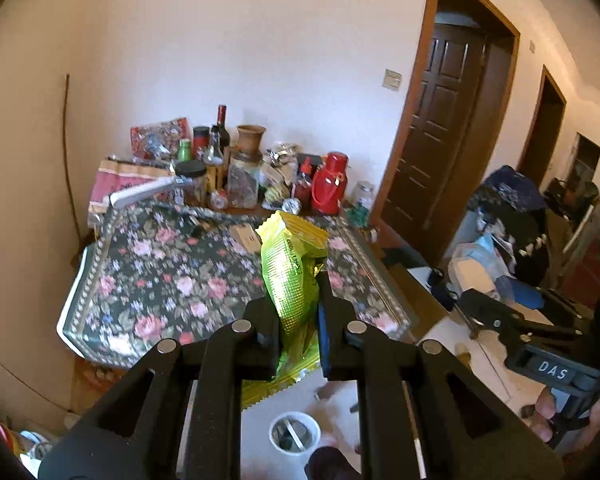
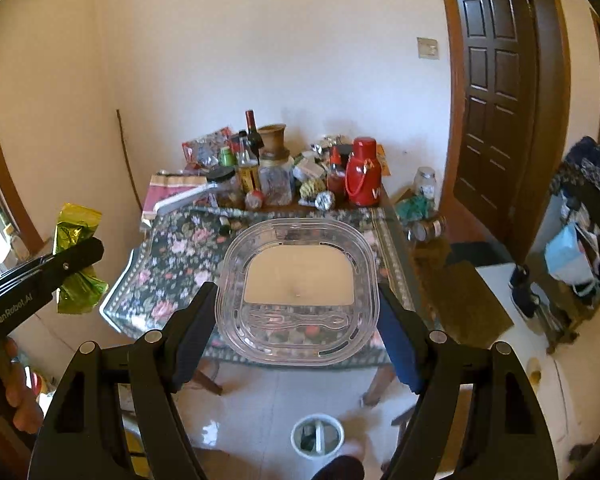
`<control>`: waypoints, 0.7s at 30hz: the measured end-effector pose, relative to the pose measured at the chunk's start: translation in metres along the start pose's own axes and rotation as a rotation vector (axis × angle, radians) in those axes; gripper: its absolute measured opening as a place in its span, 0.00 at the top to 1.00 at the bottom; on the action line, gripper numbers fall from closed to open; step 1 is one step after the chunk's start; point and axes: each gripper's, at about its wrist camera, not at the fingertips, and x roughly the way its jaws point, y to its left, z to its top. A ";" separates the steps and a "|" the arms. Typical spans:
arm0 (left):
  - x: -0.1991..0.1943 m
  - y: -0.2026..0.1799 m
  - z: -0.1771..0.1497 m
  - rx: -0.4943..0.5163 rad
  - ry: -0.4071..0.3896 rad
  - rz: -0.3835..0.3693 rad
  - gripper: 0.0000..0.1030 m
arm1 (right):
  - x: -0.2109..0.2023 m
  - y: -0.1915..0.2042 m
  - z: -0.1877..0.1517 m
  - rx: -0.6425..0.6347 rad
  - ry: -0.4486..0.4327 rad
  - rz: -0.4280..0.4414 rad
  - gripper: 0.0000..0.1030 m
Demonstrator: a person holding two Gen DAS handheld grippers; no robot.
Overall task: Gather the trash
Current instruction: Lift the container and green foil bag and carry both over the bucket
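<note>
Cluttered counter behind; left gripper clamped on green wrapper, right gripper fingers clamped on clear container, apparently bound for the bin.

I see the wrapper held in my left hand-held gripper and the tray in my right hand-held gripper, both before the desk, bottles crowding its far edge at twelve o'clock, a bin on the floor at six.

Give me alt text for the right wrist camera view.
The right gripper holds a clear plastic container lid above a floral tablecloth. At left, the left gripper pinches a green wrapper; a white bin stands on the floor below.
</note>
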 end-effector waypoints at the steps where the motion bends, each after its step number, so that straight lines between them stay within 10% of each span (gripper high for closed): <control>1: -0.001 0.001 -0.004 -0.003 0.010 -0.004 0.87 | -0.002 0.003 -0.005 0.001 0.011 -0.007 0.28; 21: 0.097 -0.006 -0.103 -0.055 0.333 0.064 0.87 | 0.058 -0.031 -0.086 0.007 0.289 -0.018 0.28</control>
